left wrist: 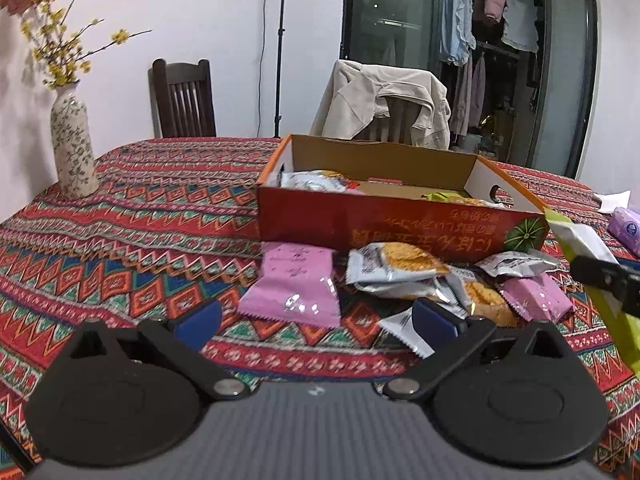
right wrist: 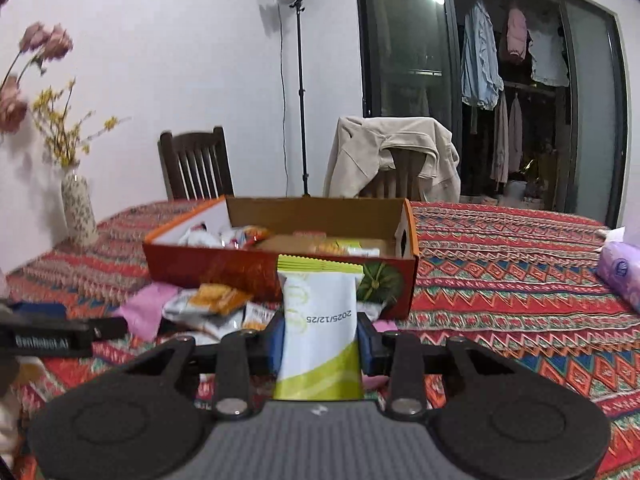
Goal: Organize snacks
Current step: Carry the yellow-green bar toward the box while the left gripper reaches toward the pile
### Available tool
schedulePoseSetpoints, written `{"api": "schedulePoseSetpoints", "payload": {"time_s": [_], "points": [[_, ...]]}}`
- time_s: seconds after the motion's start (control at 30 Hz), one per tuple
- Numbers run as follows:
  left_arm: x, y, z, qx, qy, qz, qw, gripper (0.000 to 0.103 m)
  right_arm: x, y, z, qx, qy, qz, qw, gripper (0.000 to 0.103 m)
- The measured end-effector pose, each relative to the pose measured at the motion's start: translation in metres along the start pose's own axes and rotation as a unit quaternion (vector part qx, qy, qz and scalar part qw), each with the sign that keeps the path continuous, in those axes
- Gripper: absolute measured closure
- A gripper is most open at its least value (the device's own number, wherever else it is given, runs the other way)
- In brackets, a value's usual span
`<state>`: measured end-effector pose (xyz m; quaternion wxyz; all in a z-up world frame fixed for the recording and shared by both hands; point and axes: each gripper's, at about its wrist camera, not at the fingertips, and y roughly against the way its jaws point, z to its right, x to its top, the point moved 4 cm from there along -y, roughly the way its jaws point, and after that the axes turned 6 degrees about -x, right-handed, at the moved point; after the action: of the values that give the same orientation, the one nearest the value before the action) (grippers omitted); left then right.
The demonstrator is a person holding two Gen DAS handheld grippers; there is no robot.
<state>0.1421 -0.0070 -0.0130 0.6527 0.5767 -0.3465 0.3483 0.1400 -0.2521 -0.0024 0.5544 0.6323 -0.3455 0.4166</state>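
Across the lower half of the left wrist view, the left gripper (left wrist: pixel 316 316) stands wide open with nothing between its blue pads, poised above the patterned tablecloth (left wrist: pixel 140 216). Just past it, at centre frame, lie loose snacks: a pink packet (left wrist: pixel 294 284), an orange-and-white cracker packet (left wrist: pixel 394 264) and another pink one (left wrist: pixel 534 296), all near the front wall of the orange cardboard box (left wrist: pixel 400 224), which already has a few packets inside. At the right edge, the right gripper (left wrist: pixel 600 276) shows with a green-and-white packet (left wrist: pixel 576 236). Centre of the right wrist view, that green-and-white packet (right wrist: pixel 320 324) stands upright, clamped between the closed pads of the right gripper (right wrist: pixel 320 340), in front of the box (right wrist: pixel 224 268). A floral vase (right wrist: pixel 78 208) stands at the left.
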Motion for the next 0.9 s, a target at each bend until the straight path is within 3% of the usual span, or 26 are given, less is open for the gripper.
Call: {"api": "schedulePoseSetpoints", "payload": {"time_s": [0.23, 0.37, 0.63, 0.9], "points": [[0.01, -0.019, 0.014, 0.002, -0.01, -0.01, 0.9999, 0.0, 0.018, -0.023, 0.011, 0.021, -0.018, 0.03, 0.999, 0.068], [0.017, -0.031, 0.022, 0.003, -0.02, -0.017, 0.9996, 0.0, 0.011, -0.037, 0.021, 0.045, -0.05, 0.034, 0.997, 0.068], [0.037, -0.067, 0.042, -0.011, -0.021, -0.037, 0.999, 0.0, 0.004, -0.04, 0.033, 0.022, -0.071, 0.033, 0.997, 0.068], [0.033, -0.107, 0.048, 0.008, -0.011, -0.076, 0.997, 0.0, 0.001, -0.043, 0.039, 0.007, -0.083, 0.025, 0.996, 0.068]]}}
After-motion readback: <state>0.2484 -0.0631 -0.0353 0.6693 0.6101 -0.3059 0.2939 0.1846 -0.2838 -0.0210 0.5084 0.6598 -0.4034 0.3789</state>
